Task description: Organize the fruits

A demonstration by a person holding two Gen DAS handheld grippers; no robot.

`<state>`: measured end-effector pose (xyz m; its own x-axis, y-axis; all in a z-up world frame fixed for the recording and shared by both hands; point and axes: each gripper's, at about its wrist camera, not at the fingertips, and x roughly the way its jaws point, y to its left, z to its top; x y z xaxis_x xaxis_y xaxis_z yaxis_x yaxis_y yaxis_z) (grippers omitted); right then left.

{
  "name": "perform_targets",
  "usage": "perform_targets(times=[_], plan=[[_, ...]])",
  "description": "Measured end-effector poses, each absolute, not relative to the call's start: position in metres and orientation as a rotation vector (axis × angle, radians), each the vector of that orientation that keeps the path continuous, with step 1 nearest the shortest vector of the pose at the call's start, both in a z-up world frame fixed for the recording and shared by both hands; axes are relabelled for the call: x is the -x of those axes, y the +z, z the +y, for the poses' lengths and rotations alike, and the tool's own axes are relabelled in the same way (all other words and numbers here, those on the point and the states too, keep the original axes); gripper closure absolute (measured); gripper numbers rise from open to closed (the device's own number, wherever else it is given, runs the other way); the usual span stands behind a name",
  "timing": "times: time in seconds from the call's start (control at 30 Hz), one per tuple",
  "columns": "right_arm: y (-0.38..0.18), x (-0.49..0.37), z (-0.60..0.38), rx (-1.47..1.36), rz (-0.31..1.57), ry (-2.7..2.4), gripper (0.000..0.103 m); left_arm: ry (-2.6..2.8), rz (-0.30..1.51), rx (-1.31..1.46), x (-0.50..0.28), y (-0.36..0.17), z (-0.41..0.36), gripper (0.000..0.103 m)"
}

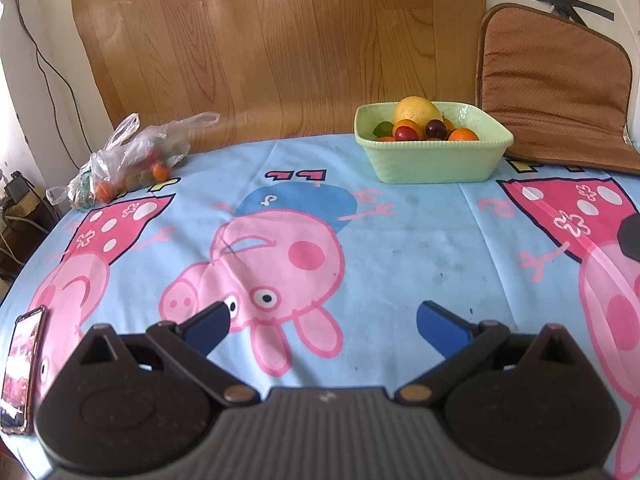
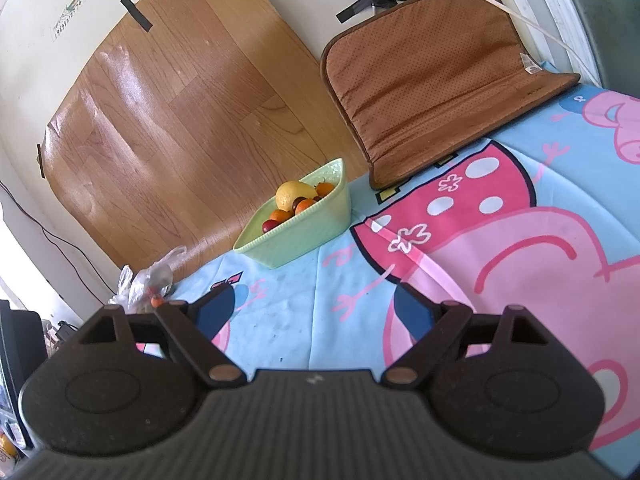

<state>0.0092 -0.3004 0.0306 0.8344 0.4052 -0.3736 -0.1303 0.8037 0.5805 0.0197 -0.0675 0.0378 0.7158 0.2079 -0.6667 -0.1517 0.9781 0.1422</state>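
Cartoon-pig cloth (image 1: pixel 400 240) covers the whole table, with a wood-look sheet (image 1: pixel 280 40) taped up behind it and a brown cushion (image 1: pixel 552 88) leaning at the back.

So where are we with the fruit sorting? Looks to me like nothing's in hand right now. The left gripper (image 1: pixel 322 322) has its jaws spread wide with only cloth between the blue pads, and the right gripper (image 2: pixel 316 308) is the same deal: jaws wide apart, nothing between them, just hanging over the cloth.

The fruit sits in two spots. The green basket (image 1: pixel 432 160) is well ahead of the left jaws and off to their right, and it already holds a pile: a big yellow fruit (image 1: pixel 416 110), some oranges, a couple of dark red ones and a lime. From the right gripper it's ahead and a bit to the left (image 2: pixel 296 236). Then there's the plastic bag (image 1: pixel 132 152), far ahead and left of the left jaws, with a few small orange fruits still showing through it. From the right wrist view the bag (image 2: pixel 148 280) pokes out just past the left finger.

There's also a phone (image 1: pixel 24 372) lying beside the left gripper, not part of the job.

My guess is we're between picks, with the bagged fruit still to go. The next move probably needs the left gripper reaching forward-left to the bag. The tricky bit is that the film is crumpled over the fruit, so one gripper may need to hold or open the bag while the other goes in.
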Motion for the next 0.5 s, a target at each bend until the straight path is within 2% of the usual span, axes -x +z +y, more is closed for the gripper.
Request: perform_targets(times=[0.5], plan=[[0.0266, -0.0096, -0.3003, -0.571, 0.520, 0.295, 0.014, 0.187, 0.805, -0.065, -0.0236, 0.0283, -0.0667, 0.000]])
